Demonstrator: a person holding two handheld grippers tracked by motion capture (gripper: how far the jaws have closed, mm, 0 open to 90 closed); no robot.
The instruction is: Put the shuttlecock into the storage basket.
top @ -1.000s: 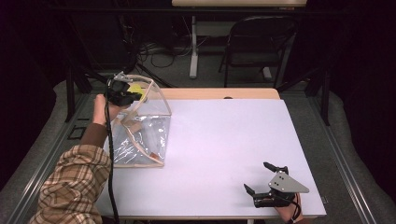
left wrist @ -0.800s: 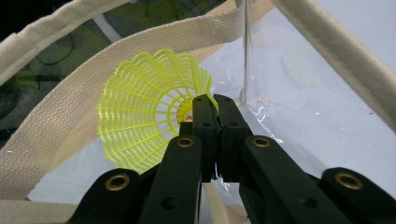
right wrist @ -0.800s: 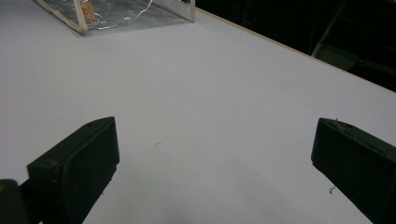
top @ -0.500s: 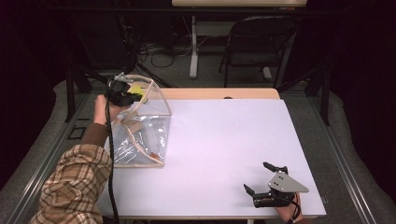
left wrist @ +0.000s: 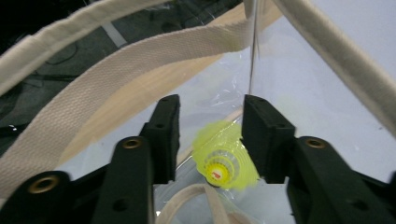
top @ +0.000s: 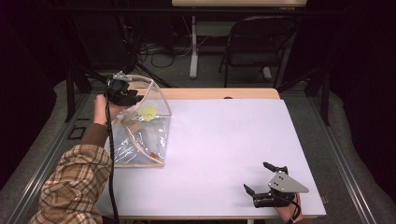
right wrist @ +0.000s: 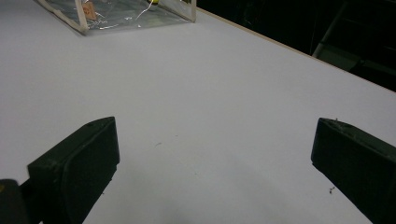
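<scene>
high view: the left hand-held gripper (top: 122, 93) sits at the top opening of a clear bag (top: 140, 135) that stands at the left edge of the white worktop (top: 224, 140). a yellow shuttlecock (top: 149, 112) shows inside the bag, just below the gripper. left gripper view: the shuttlecock (left wrist: 224, 161) lies between and beyond the two black jaws, which have just been opening; their pads stand apart and do not press on it, so it is released. cream straps (left wrist: 140, 70) of the bag curve around the jaws. the right hand-held gripper (top: 266, 184) rests at the worktop's near right corner, jaws wide apart, holding nothing, well away from the bag.
</scene>
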